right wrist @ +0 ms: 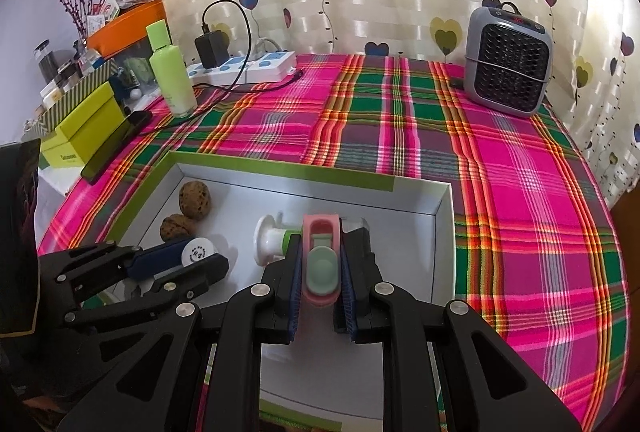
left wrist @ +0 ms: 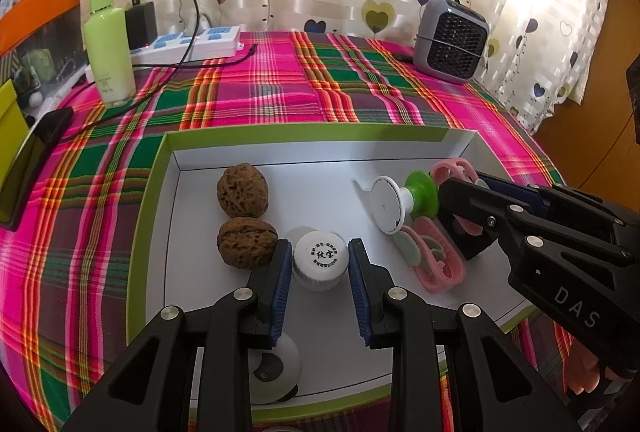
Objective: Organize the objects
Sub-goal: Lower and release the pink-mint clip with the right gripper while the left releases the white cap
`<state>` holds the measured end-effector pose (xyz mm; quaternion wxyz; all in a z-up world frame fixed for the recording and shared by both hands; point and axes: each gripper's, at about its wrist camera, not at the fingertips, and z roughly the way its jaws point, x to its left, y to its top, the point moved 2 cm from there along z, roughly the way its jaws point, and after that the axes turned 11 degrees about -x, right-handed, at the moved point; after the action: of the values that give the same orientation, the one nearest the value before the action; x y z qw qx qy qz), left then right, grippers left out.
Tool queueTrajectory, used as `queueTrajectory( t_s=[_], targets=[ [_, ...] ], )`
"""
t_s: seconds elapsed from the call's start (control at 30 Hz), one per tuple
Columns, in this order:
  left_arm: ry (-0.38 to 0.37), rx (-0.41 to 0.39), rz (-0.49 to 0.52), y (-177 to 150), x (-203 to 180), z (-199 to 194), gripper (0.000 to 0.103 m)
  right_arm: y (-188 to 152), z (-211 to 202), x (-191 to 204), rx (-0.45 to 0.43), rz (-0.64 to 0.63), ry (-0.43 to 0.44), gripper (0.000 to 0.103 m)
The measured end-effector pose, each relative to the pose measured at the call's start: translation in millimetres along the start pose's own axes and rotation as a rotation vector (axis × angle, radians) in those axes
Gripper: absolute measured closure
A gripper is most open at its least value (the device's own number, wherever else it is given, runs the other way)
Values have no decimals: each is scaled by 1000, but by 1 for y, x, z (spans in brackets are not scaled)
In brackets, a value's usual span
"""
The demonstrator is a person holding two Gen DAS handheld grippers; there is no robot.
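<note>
two claws work inside the box (left wrist: 156, 191): our left gripper (left wrist: 319, 260) clenches the white jar (left wrist: 319, 260) beside the walnuts (left wrist: 242, 190), our right gripper (right wrist: 320, 272) pinches the pink clip (right wrist: 320, 232) near the suction hook (right wrist: 269, 240), likely grouping like with like.

Left gripper (left wrist: 318, 264) tilted down, jaws narrow; right gripper (right wrist: 320, 272) tilted down, clamped shut.

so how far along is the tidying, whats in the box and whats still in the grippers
Done: two walnuts and a white-and-green suction piece lie in the box. In hand: left gripper grips a small white jar; right gripper clamps the pink clip. Left: releasing both.
</note>
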<state>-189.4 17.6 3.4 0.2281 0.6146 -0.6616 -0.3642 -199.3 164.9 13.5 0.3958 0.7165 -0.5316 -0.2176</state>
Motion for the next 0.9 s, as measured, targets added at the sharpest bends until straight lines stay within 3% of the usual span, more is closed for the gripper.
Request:
queueTrajectory(
  t_s=[0.63, 0.9],
  targets=[
    [-2, -4, 5, 0, -1, 0, 70, -4, -3, 6, -13, -39, -9, 84],
    [4, -11, 6, 1, -1, -1, 67, -5, -4, 10, -12, -51, -2, 76]
  ],
)
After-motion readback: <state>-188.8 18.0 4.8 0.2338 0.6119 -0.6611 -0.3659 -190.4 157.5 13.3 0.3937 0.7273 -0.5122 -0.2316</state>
